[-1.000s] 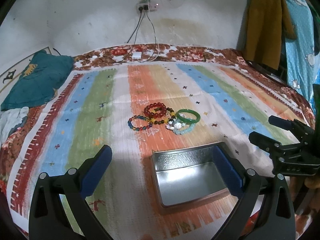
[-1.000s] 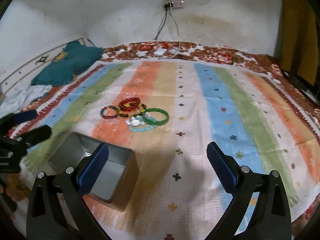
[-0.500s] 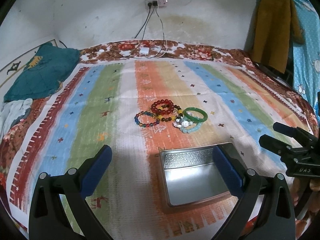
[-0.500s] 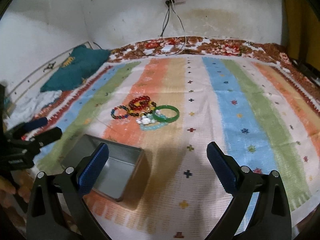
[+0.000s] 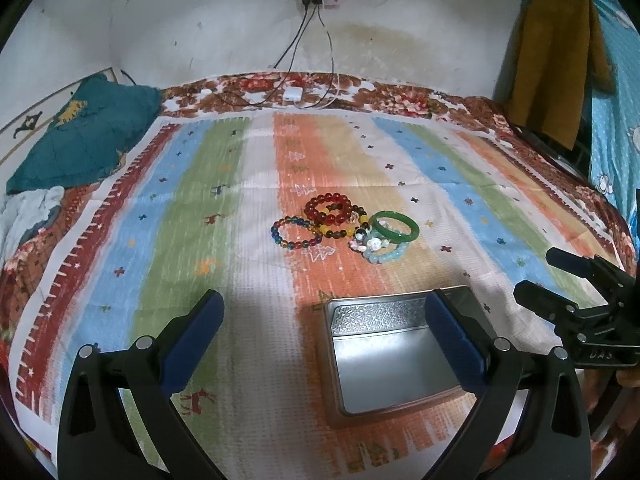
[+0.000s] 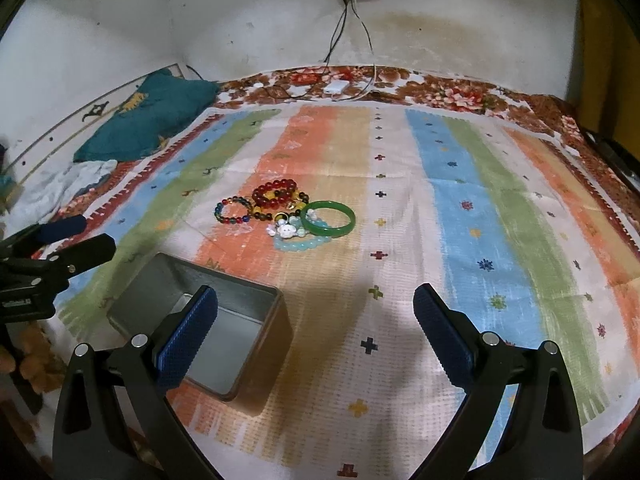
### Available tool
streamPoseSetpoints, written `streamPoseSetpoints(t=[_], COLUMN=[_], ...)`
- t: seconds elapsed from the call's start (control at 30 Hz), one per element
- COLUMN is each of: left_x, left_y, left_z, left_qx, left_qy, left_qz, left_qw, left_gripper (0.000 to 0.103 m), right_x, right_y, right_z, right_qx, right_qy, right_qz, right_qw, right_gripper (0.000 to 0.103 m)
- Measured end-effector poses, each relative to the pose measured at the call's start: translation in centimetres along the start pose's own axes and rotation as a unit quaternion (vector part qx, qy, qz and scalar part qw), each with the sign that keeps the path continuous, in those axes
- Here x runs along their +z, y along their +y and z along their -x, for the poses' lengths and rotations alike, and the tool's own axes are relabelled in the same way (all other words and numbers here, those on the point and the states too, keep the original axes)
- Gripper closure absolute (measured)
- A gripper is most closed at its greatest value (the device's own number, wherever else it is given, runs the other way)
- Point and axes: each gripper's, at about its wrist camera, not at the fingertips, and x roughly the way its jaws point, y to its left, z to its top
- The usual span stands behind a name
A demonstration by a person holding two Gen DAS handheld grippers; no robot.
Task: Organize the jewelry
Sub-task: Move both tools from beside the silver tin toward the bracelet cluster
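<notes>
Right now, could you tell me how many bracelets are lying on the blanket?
5 visible, clustered: red beads farthest, multicoloured left, dark-amber middle, green bangle right, pale blue nearest; overlap may hide more.

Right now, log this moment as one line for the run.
stage: pre-grasp | left gripper: open, empty | right gripper: open, empty | bracelets: piled on striped cloth | tin: open, empty

The left gripper (image 5: 324, 320) hangs in the air with its jaws spread wide, nothing between the blue pads. The right gripper (image 6: 316, 320) is likewise wide open and empty. Each shows in the other's view: the right one at 3 o'clock, the left one at 9 o'clock, both pointing forward.
</notes>
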Motion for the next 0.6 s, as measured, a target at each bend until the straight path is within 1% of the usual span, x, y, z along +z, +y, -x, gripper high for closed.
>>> streamPoseSetpoints(t=[0.27, 0.43, 0.6], left_x=[0.8, 2.0, 2.7], left_y=[0.4, 1.1, 1.6], left_z=[-1.0, -2.6, -4.0], left_qx=[0.010, 0.006, 0.007], left_qy=[0.011, 0.030, 0.045], left_qz=[0.001, 0.012, 0.011], left_qw=[0.9999, 0.9994, 0.9989], left_gripper=[0.005, 0.005, 0.005], right_x=[0.7, 1.7, 2.8], right_y=[-0.1, 0.0, 0.1], right_z=[-0.7, -1.8, -3.1], right_qx=[0.007, 0.006, 0.010], right_qy=[0.009, 0.018, 0.027], right_qz=[0.003, 0.011, 0.021], right_qw=[1.000, 1.000, 0.999], right_gripper=[0.003, 0.003, 0.003])
